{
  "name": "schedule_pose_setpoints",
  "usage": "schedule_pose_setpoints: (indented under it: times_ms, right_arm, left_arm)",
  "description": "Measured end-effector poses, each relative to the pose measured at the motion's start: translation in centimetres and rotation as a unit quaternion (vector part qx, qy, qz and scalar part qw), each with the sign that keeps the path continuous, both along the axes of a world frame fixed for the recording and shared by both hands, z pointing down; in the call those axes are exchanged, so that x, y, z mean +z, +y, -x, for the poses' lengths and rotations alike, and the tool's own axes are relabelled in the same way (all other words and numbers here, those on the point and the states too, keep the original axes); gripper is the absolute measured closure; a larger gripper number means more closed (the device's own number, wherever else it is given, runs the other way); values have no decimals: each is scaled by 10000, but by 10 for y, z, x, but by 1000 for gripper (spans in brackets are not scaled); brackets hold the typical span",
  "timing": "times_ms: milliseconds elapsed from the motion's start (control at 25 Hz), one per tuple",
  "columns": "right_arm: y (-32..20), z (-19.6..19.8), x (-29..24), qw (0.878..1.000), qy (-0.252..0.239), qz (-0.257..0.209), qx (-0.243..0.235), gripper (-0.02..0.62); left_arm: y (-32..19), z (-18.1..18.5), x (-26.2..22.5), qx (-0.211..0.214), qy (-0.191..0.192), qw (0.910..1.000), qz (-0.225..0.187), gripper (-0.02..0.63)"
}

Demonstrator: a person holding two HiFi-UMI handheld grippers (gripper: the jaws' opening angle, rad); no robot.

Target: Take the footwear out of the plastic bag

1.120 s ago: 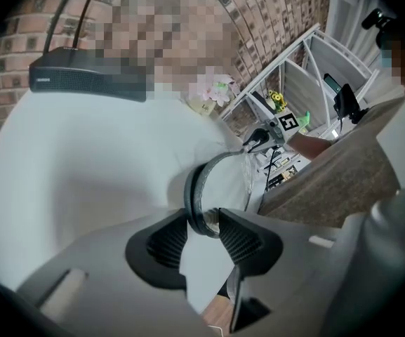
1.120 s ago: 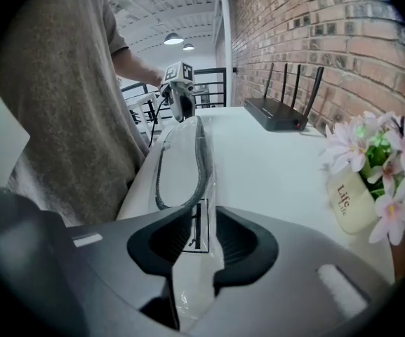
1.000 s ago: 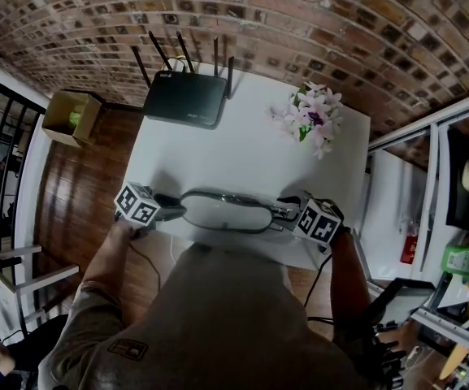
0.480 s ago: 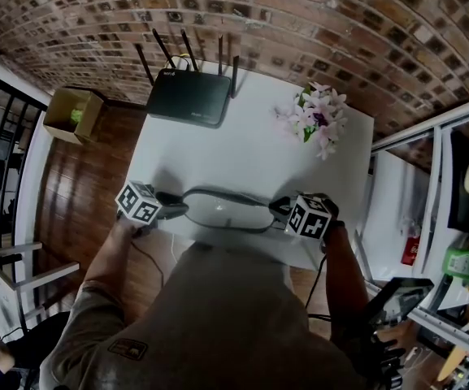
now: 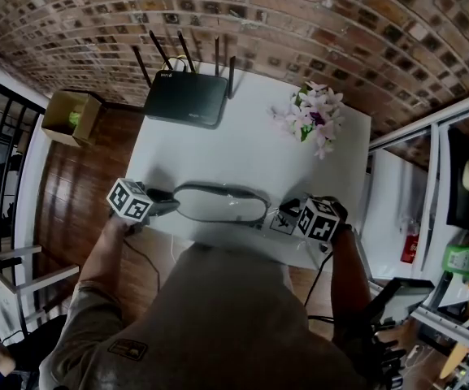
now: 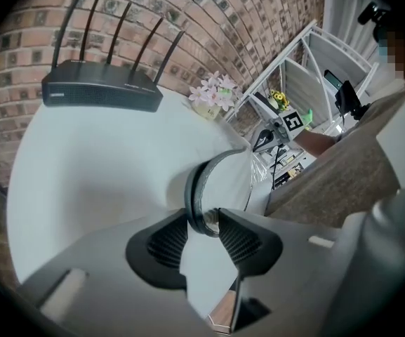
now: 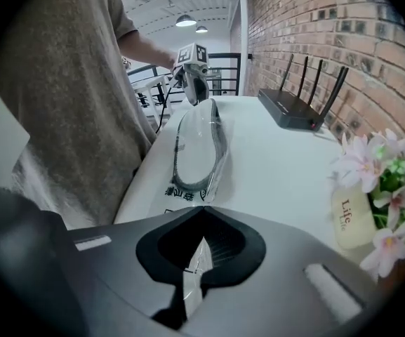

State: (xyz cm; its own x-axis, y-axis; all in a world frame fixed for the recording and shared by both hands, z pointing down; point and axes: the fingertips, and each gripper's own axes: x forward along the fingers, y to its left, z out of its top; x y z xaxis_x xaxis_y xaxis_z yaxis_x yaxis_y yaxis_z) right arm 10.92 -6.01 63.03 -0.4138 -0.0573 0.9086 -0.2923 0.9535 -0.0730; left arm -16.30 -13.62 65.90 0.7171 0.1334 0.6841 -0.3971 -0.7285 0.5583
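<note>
So, white table [image 5: 242,145] against a brick wall. The shoe [image 5: 218,205] lies flat along the table's near edge, right in front of the person, still inside the clear bag [image 7: 180,194]. The shoe is pale inside with a dark rim, and its long axis runs left to right between the two grippers.

The left gripper [image 6: 203,223] is at the shoe's left end. Its pads [image 6: 241,241] stand partly apart and press on the dark rim from both sides, so it is pinching the shoe through the film. This end of the shoe sits between the fingertips, and the rest reaches away toward the right gripper.

The right gripper [image 7: 201,248] is at the other end, pointing steeply down at the table edge. Its jaws have just been closing and are now pressed together, with a thin strip of bag film caught between the pads. It grips only plastic, not the shoe. The printed end of the bag lies flat on the table just beyond the jaws, and the shoe's tip starts past that.

A black router [image 5: 185,98] with its antennas up sits at the far edge, well apart from the shoe. Pink-white flowers [image 5: 315,119] stand at the far right corner. A cardboard box [image 5: 71,116] sits on the wood floor to the left of the table.
</note>
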Motion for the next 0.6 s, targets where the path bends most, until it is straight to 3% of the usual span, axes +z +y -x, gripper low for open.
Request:
schedule_pose_setpoints:
  times_ms: [400, 440, 560, 600]
  right_arm:
    - [-1, -12, 7, 9994, 105, 41, 313, 580]
    - [-2, -13, 7, 9993, 122, 66, 359, 557]
    - [-5, -9, 3, 9991, 65, 183, 384, 394]
    - [-7, -4, 0, 9992, 6, 194, 359, 378]
  left_arm:
    - [-4, 13, 5, -126, -73, 9999, 20, 468]
    - [-3, 13, 6, -129, -82, 9999, 51, 468]
    - [0, 15, 11, -93, -125, 9998, 111, 469]
    - [1, 16, 12, -78, -141, 9998, 129, 469]
